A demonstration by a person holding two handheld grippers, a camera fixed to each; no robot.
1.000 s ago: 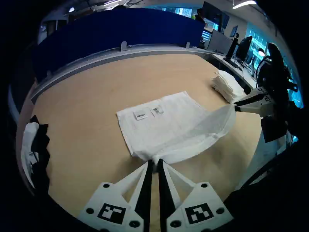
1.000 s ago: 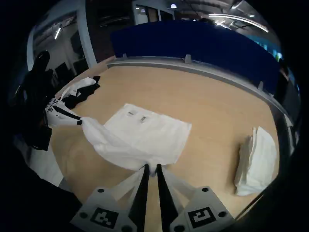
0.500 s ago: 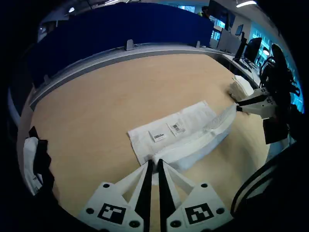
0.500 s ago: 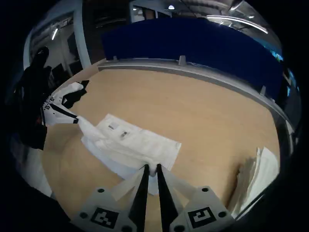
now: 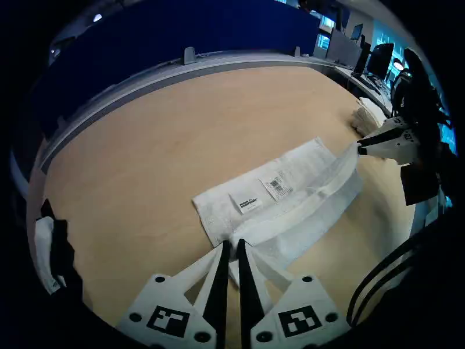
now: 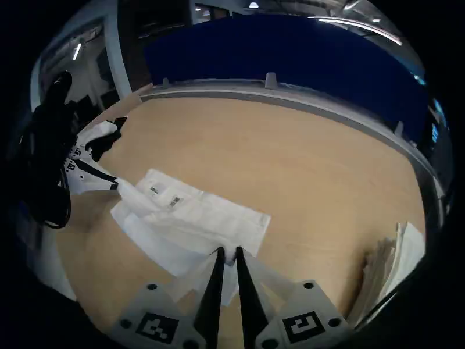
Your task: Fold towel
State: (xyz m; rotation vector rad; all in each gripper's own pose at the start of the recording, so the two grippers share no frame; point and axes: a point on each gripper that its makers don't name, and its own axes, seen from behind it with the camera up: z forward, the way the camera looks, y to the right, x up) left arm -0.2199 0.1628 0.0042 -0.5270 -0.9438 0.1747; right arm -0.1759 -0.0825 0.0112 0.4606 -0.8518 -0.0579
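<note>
Left gripper (image 5: 231, 243): fingers pinched nearly together on the near left corner of the towel (image 5: 279, 198), cloth caught between the tips. Right gripper (image 6: 228, 250): the same narrow pinch on the opposite near corner. From the left gripper view the right gripper's tips sit at the towel's far end, just in front of the stack of folded towels (image 5: 366, 113).

Towel lies mid-table (image 5: 174, 134), now a long narrow band. A second ago it lay spread broad, with only the near edge lifted between the two grippers. That edge has since been carried over toward the far edge, roughly halving the width. Since half a second ago the band has turned a little, and a lower layer now spills out on the near side beneath the held edge.

Two labels (image 5: 261, 195) still face up near the left end. Dark and white cloth (image 5: 49, 256) stays at the table's left edge. Blue partition (image 5: 163, 35) behind.
</note>
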